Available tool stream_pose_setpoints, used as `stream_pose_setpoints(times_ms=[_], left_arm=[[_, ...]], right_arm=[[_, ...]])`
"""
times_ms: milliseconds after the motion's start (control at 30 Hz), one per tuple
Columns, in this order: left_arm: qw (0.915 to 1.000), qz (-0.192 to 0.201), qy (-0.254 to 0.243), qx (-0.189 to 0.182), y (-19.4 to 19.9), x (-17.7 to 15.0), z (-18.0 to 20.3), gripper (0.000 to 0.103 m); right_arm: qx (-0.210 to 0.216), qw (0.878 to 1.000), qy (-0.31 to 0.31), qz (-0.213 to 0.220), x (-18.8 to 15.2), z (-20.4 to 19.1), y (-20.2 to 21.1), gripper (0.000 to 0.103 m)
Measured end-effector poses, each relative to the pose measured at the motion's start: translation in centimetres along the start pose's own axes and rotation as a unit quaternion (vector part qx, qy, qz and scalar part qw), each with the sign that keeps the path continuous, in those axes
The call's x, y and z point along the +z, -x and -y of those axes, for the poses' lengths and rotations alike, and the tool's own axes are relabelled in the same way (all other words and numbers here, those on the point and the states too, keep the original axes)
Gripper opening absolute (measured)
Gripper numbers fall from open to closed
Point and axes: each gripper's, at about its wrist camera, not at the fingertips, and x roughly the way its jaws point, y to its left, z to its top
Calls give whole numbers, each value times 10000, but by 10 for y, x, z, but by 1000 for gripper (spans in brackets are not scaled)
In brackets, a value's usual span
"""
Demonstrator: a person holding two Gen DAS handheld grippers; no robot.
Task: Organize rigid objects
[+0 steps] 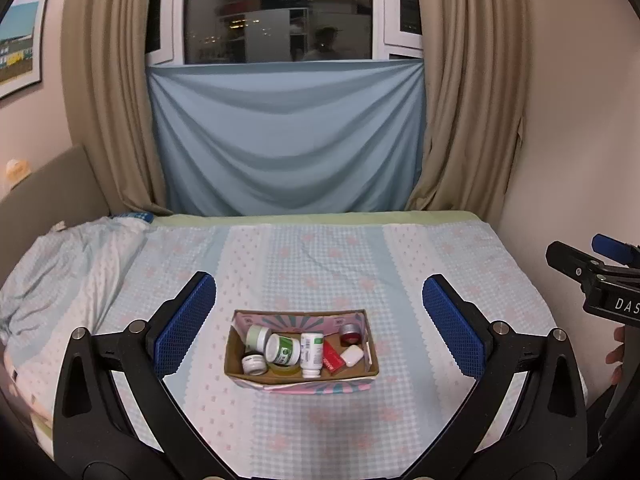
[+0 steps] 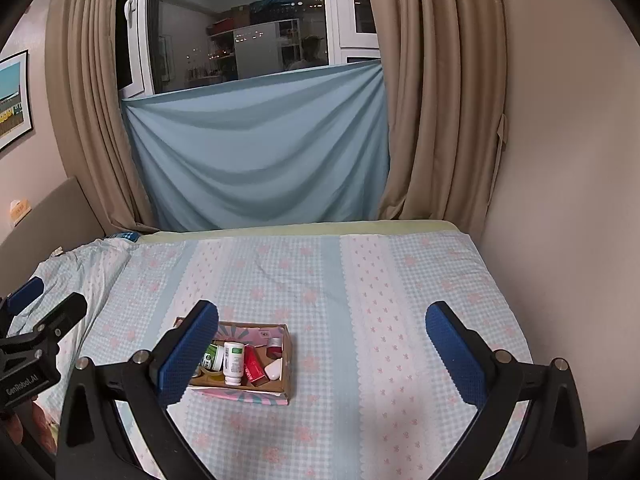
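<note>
A small open cardboard box [image 1: 236, 364] sits on the bed, holding several items: a white pill bottle [image 1: 311, 354], a green-labelled white jar [image 1: 283, 349], a small white jar [image 1: 254, 364], a red packet [image 1: 332, 357], a white soap-like case [image 1: 352, 355] and a red-and-silver tin [image 1: 349, 333]. My left gripper [image 1: 320, 320] is open and empty, held above and in front of the box. My right gripper [image 2: 322, 344] is open and empty, with the box [image 2: 286, 368] below its left finger [image 2: 188, 356]. Each gripper shows at the other view's edge.
The bed has a blue checked sheet [image 1: 440, 272] with pink flowers. A crumpled quilt [image 1: 60, 272] lies at the left. A wall [image 2: 560, 200] runs along the bed's right side. Beige curtains and a blue cloth [image 1: 288, 140] hang behind.
</note>
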Motion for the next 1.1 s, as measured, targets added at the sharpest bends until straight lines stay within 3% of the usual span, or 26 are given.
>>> stream_pose_setpoints(times_ms=[1100], left_arm=[[10000,-52,1,37,-10,3,0,103]], right_arm=[[14,10000,24,-19,0,0,-7,103]])
